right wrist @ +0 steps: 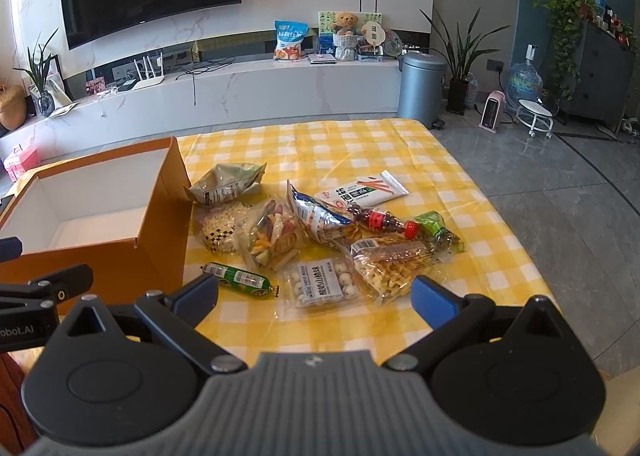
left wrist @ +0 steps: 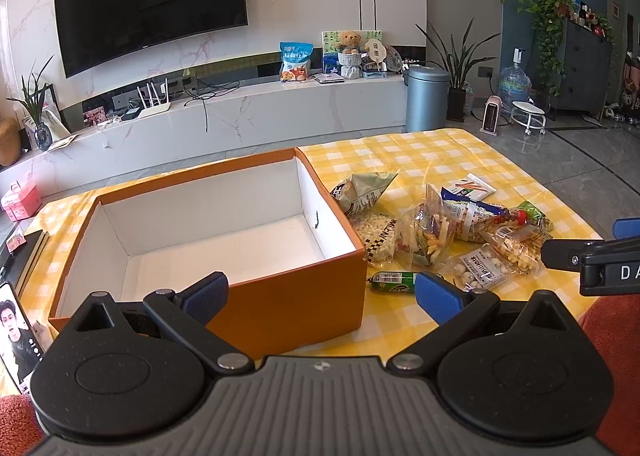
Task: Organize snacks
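Observation:
An empty orange box (left wrist: 288, 308) with a white inside stands on the yellow checked tablecloth (right wrist: 360, 144); its right wall (right wrist: 160, 268) also shows in the right wrist view. Right of it lies a heap of snack packets: a green sausage stick (right wrist: 236, 279), a white-ball pack (right wrist: 324, 283), a mixed-crisp bag (right wrist: 272, 240), a small bottle (right wrist: 380, 221) and a flat stick-snack pack (right wrist: 366, 188). My left gripper (left wrist: 320, 296) is open above the box's near right corner. My right gripper (right wrist: 316, 296) is open just short of the white-ball pack, holding nothing.
A phone (left wrist: 18, 336) with a video on screen and a dark book (left wrist: 28, 252) lie left of the box. Beyond the table are a marble TV console (left wrist: 248, 112), a grey bin (left wrist: 426, 96) and a small heater (left wrist: 492, 116). The table's right edge drops to grey floor.

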{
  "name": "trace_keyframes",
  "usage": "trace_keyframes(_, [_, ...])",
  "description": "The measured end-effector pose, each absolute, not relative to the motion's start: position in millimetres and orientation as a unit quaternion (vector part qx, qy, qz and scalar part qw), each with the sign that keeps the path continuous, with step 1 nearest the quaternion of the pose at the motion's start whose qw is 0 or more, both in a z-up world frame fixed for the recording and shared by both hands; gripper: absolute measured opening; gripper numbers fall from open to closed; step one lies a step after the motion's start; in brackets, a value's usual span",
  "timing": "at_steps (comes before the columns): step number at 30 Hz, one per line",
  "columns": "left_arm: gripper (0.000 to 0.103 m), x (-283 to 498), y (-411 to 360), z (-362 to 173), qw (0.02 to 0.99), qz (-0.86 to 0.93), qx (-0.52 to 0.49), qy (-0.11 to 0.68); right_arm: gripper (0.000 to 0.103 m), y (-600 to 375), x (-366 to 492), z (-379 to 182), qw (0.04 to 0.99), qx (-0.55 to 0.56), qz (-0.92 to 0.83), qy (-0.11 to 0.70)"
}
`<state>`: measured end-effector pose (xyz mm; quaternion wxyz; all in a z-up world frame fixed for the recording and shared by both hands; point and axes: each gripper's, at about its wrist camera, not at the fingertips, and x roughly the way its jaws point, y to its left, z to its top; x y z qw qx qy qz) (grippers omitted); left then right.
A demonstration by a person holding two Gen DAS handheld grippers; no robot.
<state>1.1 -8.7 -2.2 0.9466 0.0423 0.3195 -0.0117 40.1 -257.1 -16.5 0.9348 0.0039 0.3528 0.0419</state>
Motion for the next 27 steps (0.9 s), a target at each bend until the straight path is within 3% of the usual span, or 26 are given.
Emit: trace_keyframes(27, [0.103, 3, -18, -2, 0.948, -0.025, 0.034, 0.316, 0.100, -255, 42, -15, 0.935, -0.002, 0.045, 0.352])
